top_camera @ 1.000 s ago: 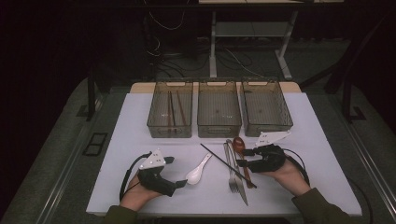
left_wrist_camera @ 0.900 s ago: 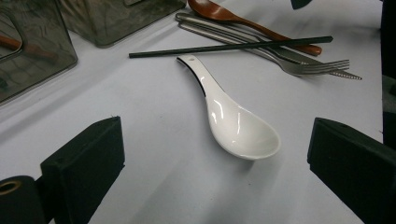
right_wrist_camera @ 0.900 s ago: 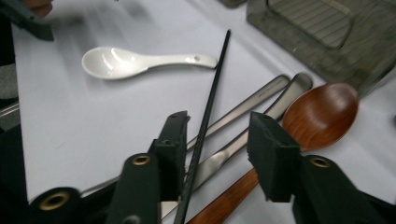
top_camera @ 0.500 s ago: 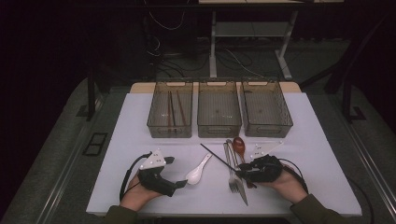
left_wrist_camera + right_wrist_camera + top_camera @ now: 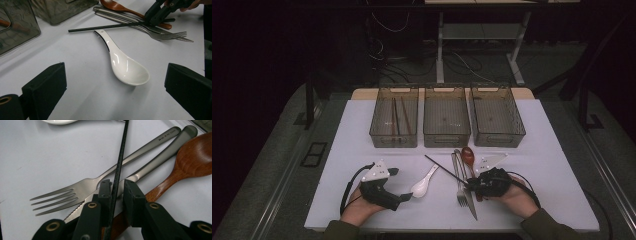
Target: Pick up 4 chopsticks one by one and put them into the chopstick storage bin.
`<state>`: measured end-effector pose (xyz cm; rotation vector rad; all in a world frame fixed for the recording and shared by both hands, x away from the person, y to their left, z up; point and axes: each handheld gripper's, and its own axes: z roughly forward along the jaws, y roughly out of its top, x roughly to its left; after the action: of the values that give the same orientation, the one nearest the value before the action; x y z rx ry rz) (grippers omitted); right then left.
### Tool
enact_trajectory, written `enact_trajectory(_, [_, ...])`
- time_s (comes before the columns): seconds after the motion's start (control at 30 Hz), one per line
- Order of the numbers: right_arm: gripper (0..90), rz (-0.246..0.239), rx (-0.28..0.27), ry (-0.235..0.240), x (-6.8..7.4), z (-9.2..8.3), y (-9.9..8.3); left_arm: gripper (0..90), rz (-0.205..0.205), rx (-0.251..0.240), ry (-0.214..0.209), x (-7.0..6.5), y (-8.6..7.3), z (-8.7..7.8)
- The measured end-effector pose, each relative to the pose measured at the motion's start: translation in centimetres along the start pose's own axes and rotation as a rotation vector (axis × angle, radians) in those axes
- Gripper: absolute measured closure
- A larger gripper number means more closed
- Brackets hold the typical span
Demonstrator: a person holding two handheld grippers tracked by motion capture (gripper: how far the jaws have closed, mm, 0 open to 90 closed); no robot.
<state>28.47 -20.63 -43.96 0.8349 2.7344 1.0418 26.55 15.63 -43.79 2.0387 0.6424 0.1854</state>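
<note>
Two black jaws of the right gripper [image 5: 117, 185] straddle a single black chopstick [image 5: 121, 157], and they have just been closing on it. One pad looks to be against the stick already while a narrow gap shows on the other side, so the grip seems not quite made. The stick runs straight between them and on ahead, lying across the metal fork [image 5: 75, 192] and knife [image 5: 150, 170] directly under the jaws. That probably explains the approach: perched on the cutlery, the chopstick sits slightly off the table [image 5: 557, 150], leaving room for the pads to get down beside it.

Just beside the jaws on one side lies the wooden spoon [image 5: 192, 157], its handle passing under the gripper body. Fork, knife and spoon crowd close, so a pad could catch a neighbour as it shuts.

Farther off, the left gripper [image 5: 115, 82] rests on the table with its jaws spread wide and nothing held. A white ceramic spoon [image 5: 125, 67] lies ahead of and between them, untouched. Beyond everything stand three clear bins; the left bin [image 5: 394, 120] already holds chopsticks, which looks like the likely destination.
</note>
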Motion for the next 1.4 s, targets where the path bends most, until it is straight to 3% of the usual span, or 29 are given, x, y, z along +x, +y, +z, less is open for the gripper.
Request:
enact_trajectory(0.57, [84.7,0.018,0.003,-0.021,-0.3,0.0,0.0,3.2,0.001,0.0,0.0,0.0,0.0,0.0])
enact_trajectory(0.8, [85.1,0.046,-0.032,-0.026,-0.7,-0.6,0.0,3.3,0.002,0.001,-0.001,0.0,0.0,0.0])
enact_trajectory(1.4, [85.2,0.062,-0.108,-0.006,-1.6,-2.5,0.3,3.2,0.001,0.002,-0.001,0.0,0.0,0.0])
